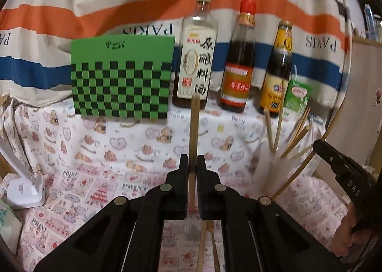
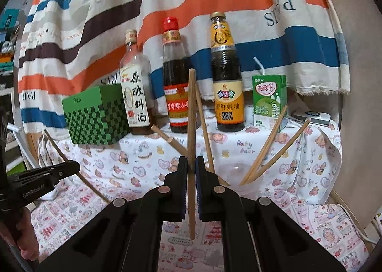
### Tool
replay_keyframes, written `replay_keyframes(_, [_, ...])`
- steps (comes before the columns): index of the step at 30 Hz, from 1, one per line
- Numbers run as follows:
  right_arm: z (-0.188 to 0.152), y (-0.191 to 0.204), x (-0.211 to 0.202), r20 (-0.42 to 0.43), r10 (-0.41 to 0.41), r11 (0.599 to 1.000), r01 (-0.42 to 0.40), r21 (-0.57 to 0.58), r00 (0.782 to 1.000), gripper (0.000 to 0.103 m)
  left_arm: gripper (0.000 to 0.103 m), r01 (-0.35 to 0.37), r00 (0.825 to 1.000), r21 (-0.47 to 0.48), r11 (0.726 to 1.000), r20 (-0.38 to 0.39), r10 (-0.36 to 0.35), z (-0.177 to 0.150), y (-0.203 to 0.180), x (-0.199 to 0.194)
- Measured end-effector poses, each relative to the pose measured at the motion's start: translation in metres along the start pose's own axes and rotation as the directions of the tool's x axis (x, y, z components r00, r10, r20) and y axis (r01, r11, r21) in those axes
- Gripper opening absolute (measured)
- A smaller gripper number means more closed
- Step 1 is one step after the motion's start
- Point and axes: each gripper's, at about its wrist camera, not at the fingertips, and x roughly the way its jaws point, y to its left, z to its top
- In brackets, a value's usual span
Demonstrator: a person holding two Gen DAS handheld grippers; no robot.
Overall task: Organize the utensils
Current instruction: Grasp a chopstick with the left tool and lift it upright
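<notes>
Cup (image 2: 241,176) holds chopsticks (image 2: 267,145) (maybe five) | grippers (image 1: 192,171) (image 2: 191,171) each clamp one

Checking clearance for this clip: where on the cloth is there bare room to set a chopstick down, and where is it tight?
Bare cloth lies below the green checkered box, between the white stand and the left gripper. It is crowded around the clear cup with its leaning chopsticks, and along the back row: three bottles and the milk carton.
</notes>
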Motion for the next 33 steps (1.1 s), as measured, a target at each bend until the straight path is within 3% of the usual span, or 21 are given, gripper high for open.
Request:
replay_keyframes(4, [0.009,-0.008,-0.019,0.103,0.018,0.999,-0.021,0.029,0.995,0.008,0.005,0.019,0.999,0.002,1.000,0.050,-0.020,0.003,-0.003,-0.011])
replay_keyframes(9, [0.025,-0.025,-0.054,0.290,-0.048,0.997,0.027,0.076,0.956,0.008,0.005,-0.036,0.992,0.031,0.999,0.125,0.032,0.004,-0.018,-0.029])
replay_keyframes(13, [0.035,-0.041,-0.064,0.365,-0.092,0.992,0.055,0.111,0.926,0.008,0.005,0.017,0.991,0.030,0.999,0.133,-0.021,0.005,-0.020,-0.032])
replay_keyframes(22, [0.034,-0.056,-0.042,0.368,-0.104,0.986,0.048,0.158,0.924,0.008,0.005,0.157,0.970,0.029,0.987,0.183,-0.160,0.025,-0.037,-0.047])
replay_keyframes(28, [0.033,-0.068,-0.034,0.409,-0.099,0.980,0.018,0.197,0.907,0.008,0.005,0.207,0.957,0.090,0.974,0.188,-0.221,0.038,-0.066,-0.052])
replay_keyframes(33, [0.025,-0.075,-0.018,0.393,-0.102,0.977,0.019,0.210,0.914,0.008,0.005,0.205,0.949,0.175,0.963,0.205,-0.239,0.052,-0.082,-0.046])
